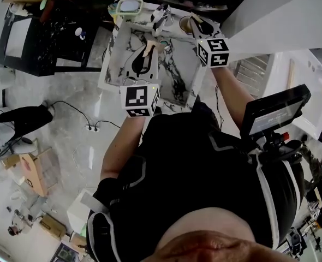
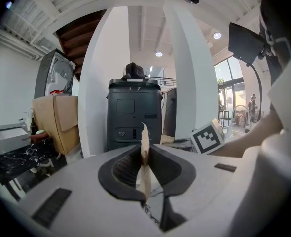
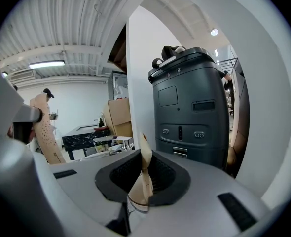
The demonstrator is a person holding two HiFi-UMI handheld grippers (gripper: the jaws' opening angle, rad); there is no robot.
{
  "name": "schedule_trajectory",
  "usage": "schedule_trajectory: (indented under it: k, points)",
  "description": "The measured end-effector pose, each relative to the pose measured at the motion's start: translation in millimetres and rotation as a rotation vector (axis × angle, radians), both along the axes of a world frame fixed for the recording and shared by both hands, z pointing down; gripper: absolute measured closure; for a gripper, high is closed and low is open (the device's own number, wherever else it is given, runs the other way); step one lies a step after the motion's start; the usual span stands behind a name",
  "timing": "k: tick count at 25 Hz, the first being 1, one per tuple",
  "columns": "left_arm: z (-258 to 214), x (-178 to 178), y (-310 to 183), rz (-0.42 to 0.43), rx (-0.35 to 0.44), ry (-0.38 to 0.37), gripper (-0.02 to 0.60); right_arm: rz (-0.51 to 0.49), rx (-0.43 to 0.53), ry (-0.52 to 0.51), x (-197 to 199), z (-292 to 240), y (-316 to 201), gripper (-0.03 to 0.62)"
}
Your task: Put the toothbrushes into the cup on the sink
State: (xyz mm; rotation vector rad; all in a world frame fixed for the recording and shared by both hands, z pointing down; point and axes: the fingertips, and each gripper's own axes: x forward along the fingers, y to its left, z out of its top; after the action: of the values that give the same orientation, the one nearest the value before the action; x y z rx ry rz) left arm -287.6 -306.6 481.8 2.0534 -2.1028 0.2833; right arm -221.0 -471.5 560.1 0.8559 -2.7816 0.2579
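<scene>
My left gripper (image 1: 146,56) hangs over the marble sink top (image 1: 177,78), shut on a thin pale wooden toothbrush handle (image 1: 148,49). In the left gripper view that handle (image 2: 145,149) stands upright, pinched between the dark pads of the gripper (image 2: 144,161). My right gripper (image 1: 197,25) is farther back, its tip beside a round cup (image 1: 185,23) at the counter's rear. In the right gripper view it (image 3: 145,171) is shut on a second pale wooden toothbrush (image 3: 146,157). Both bristle ends are hidden. The right gripper's marker cube (image 2: 209,137) shows in the left gripper view.
A green-rimmed container (image 1: 129,6) and a faucet (image 1: 161,14) stand at the back of the counter. A black cabinet (image 1: 46,37) is to the left, a monitor on a stand (image 1: 273,111) to the right. A dark grey machine (image 2: 134,112) and a white pillar (image 2: 98,83) lie ahead.
</scene>
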Motion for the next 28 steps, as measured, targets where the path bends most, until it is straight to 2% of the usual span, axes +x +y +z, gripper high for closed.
schedule_trajectory:
  k: [6,10,14,20,28]
  points:
    - [-2.4,-4.8,7.3,0.006,0.01,-0.003,0.528,0.021,-0.014,0.047,0.4,7.2,-3.5,0.533]
    - [-10.6,-3.9,13.6,0.016,0.023,0.003,0.528,0.025,0.003,0.075,6.5,-1.6,2.3,0.471]
    - [-19.7,2.6,12.6,0.069,0.05,0.01,0.528,0.076,0.034,0.085,19.7,-17.3,6.0,0.436]
    - [-28.7,5.8,14.4,0.125,0.075,0.015,0.528,0.123,0.084,0.075,36.1,-49.0,12.2,0.436]
    - [-44.5,11.0,18.0,0.191,0.108,0.001,0.528,0.176,0.149,0.005,53.5,-96.4,35.6,0.436]
